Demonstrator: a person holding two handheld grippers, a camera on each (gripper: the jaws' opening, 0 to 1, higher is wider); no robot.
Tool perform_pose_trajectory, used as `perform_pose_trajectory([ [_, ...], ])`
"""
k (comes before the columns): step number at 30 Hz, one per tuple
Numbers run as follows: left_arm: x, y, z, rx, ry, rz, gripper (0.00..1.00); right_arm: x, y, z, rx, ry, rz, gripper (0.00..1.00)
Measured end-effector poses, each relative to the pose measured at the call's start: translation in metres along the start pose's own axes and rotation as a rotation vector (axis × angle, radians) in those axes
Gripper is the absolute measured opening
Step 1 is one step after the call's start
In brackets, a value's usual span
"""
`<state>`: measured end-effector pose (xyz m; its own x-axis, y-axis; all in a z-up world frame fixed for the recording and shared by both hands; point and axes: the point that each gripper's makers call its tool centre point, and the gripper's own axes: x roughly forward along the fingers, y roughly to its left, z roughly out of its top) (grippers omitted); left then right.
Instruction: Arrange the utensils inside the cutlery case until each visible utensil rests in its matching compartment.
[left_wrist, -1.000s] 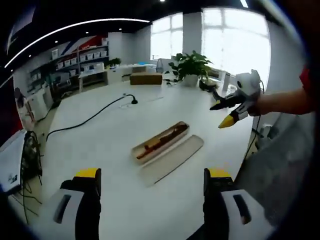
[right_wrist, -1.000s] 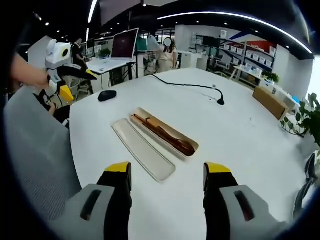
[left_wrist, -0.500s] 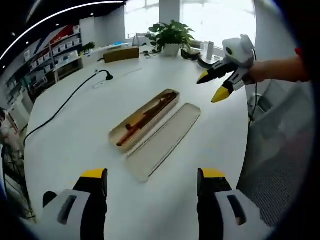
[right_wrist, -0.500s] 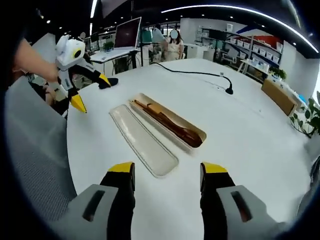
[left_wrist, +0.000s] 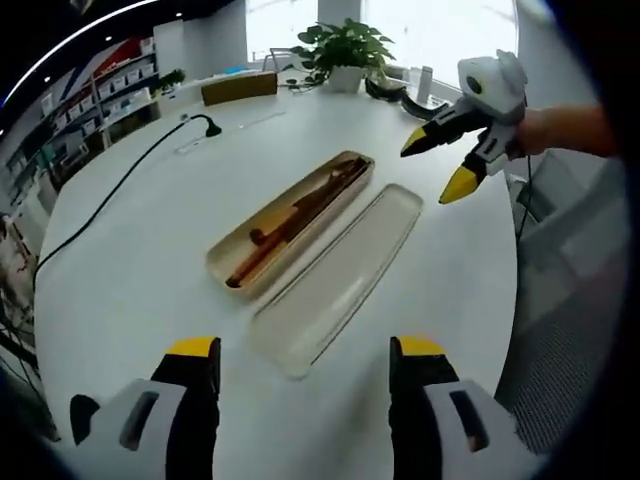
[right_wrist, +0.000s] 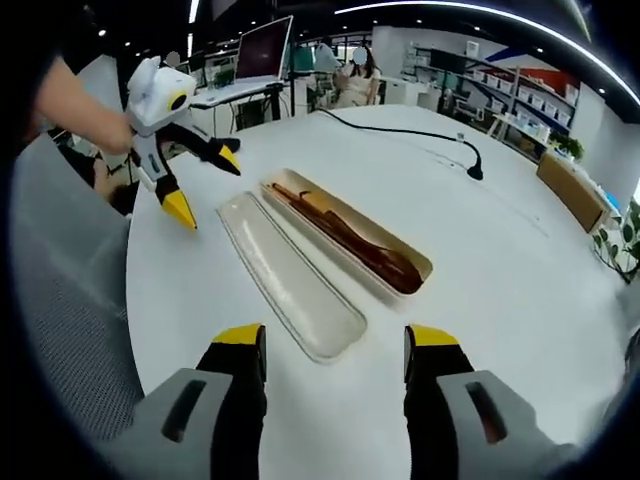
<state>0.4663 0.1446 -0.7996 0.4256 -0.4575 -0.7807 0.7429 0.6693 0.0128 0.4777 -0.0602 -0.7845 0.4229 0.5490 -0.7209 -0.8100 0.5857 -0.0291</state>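
Mid-surface (left_wrist: 120, 270), the long beige oval cutlery case (left_wrist: 290, 222) w/ brown wooden utensils (left_wrist: 295, 212) lies beside its clear lid (left_wrist: 335, 278), long axis running away from both grippers. Left gripper (left_wrist: 305, 350) & right gripper (right_wrist: 335, 340) fingers spread, empty, about equally near.

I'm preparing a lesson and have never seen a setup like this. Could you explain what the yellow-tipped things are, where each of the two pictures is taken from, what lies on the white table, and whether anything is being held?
There is no robot. A person holds a two-jaw gripper in each hand, and each gripper carries a fisheye camera looking along its own jaws. In the left gripper view, the left gripper rises from the bottom; the right gripper enters at upper right. The right gripper view shows the right gripper at the bottom and the left gripper at upper left. On the white table lies an open cutlery case with brown utensils inside, and its lid beside it. Both grippers are open and hold nothing.
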Motion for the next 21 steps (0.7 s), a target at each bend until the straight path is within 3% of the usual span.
perform_pose_trajectory([
  [5, 0.005, 0.003, -0.001, -0.001, 0.009, -0.002, 0.67, 0.005, 0.000, -0.008, -0.005, 0.032, 0.002, 0.52],
  [21, 0.019, 0.004, -0.001, 0.022, 0.013, -0.011, 0.61, 0.027, 0.006, -0.008, -0.070, 0.094, 0.053, 0.51],
])
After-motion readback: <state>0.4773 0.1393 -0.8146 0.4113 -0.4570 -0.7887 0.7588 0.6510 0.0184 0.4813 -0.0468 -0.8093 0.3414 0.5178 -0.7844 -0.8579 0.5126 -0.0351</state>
